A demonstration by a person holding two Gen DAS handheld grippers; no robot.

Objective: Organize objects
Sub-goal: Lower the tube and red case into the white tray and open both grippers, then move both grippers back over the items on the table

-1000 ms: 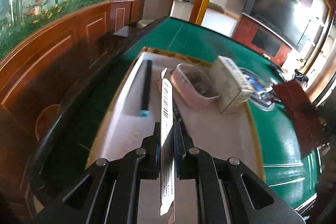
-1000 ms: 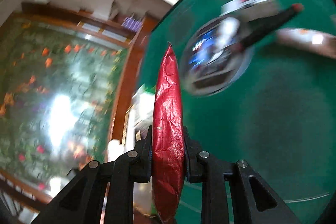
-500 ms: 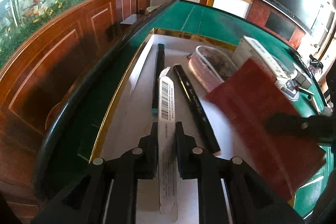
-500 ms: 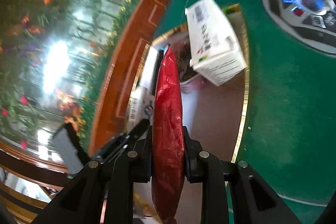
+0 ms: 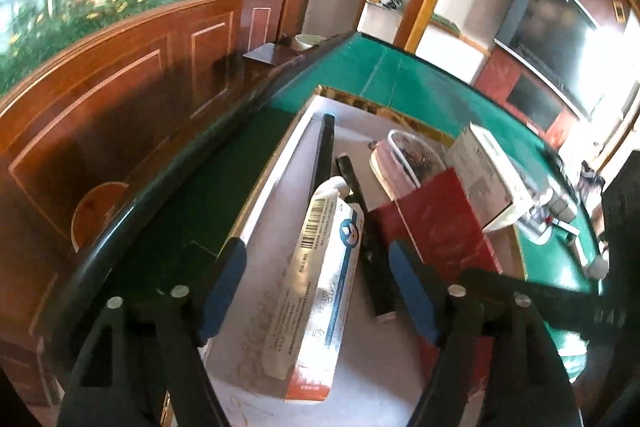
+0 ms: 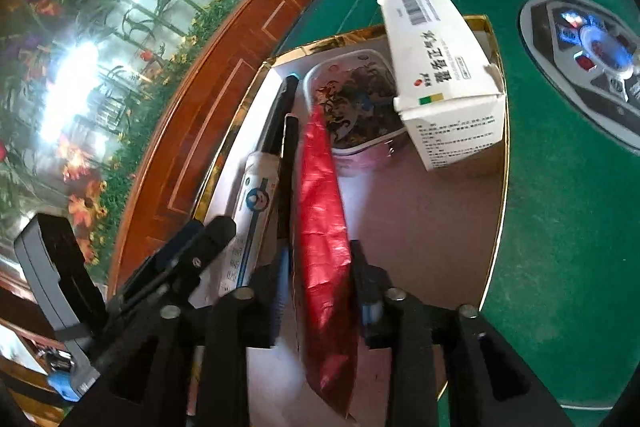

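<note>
- Left wrist view: left gripper (image 5: 316,287), fingers spread wide, jaws just opened; the tube box (image 5: 320,291) lies flat between them, touched by neither pad.
- Tube box: white, barcode at the far end, blue stripe with Chinese characters too blurred to read, orange near end. It rests inside the gold-rimmed tray (image 5: 276,167) on the green desk (image 5: 400,75).
- Beside the box: two black pens (image 5: 325,147), one long along the tray's left side, one touching the box's right edge.
- Further right: red packet (image 5: 436,223), pink-rimmed dish (image 5: 404,163), white carton (image 5: 492,175).
- Right wrist view: right gripper (image 6: 320,287), jaws just widening, fingers standing close on either side of the red packet (image 6: 324,239), which stands on edge over the tray floor; the right pad shows a slight gap.
- White carton (image 6: 444,67): barcode on top, red Chinese characters on its face, standing in the tray's far corner against the dish (image 6: 352,99).
- Round control panel (image 6: 588,51), set in the desk, blue-lit.
</note>
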